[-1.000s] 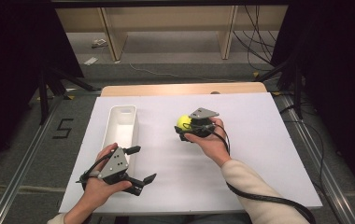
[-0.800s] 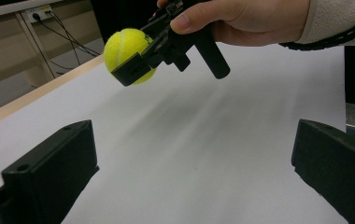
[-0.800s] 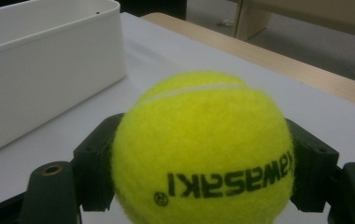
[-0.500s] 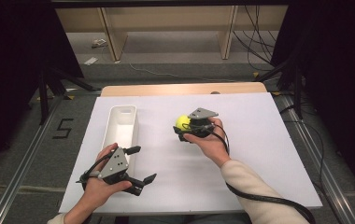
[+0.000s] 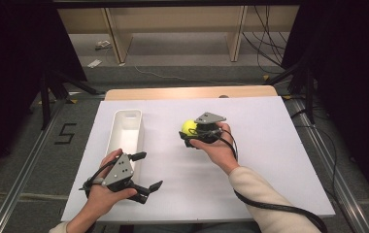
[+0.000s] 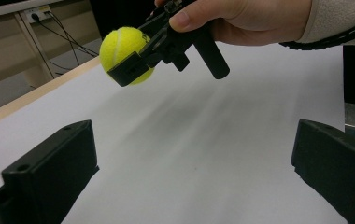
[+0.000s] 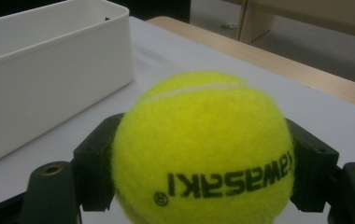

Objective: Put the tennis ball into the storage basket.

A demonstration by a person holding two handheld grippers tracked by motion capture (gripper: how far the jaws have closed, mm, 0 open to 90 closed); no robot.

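- The right gripper (image 5: 188,134) pinches a yellow tennis ball (image 5: 189,127) between its two jaws; in the right gripper view the ball (image 7: 203,151) sits squarely between them, one jaw pressed on each side, with its printed lettering upside down.
- The ball looks lifted off the white table cover (image 5: 260,160): in the left gripper view it (image 6: 122,51) hangs above the sheet with a soft shadow beneath. A grip across the middle likely keeps a round, fuzzy thing from rolling out during a carry.
- The white bin (image 5: 126,131) stands to the left of the ball, its long side running from near to far and its open top facing up. In the right gripper view its wall (image 7: 49,79) rises at the left, beyond the ball, apart from it. My reading is that the ball is held clear of the table so it can pass over that rim and go into the bin.
- The left gripper (image 5: 143,171) rests low at the near left, just beside the bin's near end, its jaws spread wide with nothing between them. It seems parked out of the way, perhaps ready to steady the bin.
- Relative to the tool, the ball is at the jaw tips of the right gripper, on the side pointing left toward the bin.
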